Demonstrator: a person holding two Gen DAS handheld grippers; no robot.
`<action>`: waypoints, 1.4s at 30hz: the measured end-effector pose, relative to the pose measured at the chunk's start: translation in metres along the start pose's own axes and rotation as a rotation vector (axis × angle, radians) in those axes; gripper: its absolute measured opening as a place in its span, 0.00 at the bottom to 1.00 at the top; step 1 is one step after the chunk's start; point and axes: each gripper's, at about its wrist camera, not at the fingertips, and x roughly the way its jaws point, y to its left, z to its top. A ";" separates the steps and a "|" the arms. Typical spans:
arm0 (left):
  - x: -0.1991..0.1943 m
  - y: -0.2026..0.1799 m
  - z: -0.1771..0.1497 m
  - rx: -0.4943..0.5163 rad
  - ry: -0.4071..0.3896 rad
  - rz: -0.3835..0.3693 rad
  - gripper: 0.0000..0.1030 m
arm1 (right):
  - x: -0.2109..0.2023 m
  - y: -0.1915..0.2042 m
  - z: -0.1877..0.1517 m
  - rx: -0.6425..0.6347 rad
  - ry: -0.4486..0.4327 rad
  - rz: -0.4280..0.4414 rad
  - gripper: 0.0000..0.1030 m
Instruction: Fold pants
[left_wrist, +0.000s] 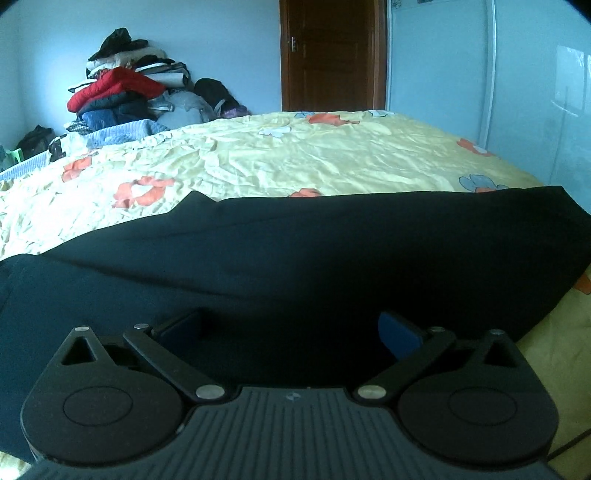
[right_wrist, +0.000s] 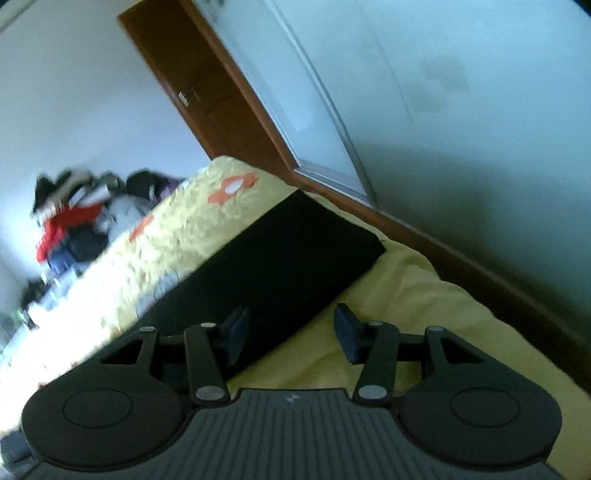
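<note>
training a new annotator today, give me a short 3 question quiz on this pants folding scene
1. True or false: the left hand-held gripper is clamped on the black pants.
2. Multiple choice: the pants lie on A) a bare wooden floor, B) a yellow floral bedsheet, C) a grey sofa.
3. Fill in: the clothes pile beside the bed includes a bright ____ garment.

Key
1. False: its jaws stand wide open over the pants, pinching no fabric.
2. B
3. red
</note>
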 end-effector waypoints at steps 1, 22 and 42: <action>0.000 0.000 0.000 -0.002 0.001 -0.001 1.00 | 0.004 -0.008 0.003 0.053 -0.009 0.030 0.48; -0.033 0.039 0.011 -0.078 -0.109 0.174 1.00 | 0.032 0.027 0.016 0.217 -0.141 0.259 0.07; -0.056 0.119 0.004 -0.229 -0.040 0.372 1.00 | 0.069 0.339 -0.208 -0.859 0.286 0.516 0.32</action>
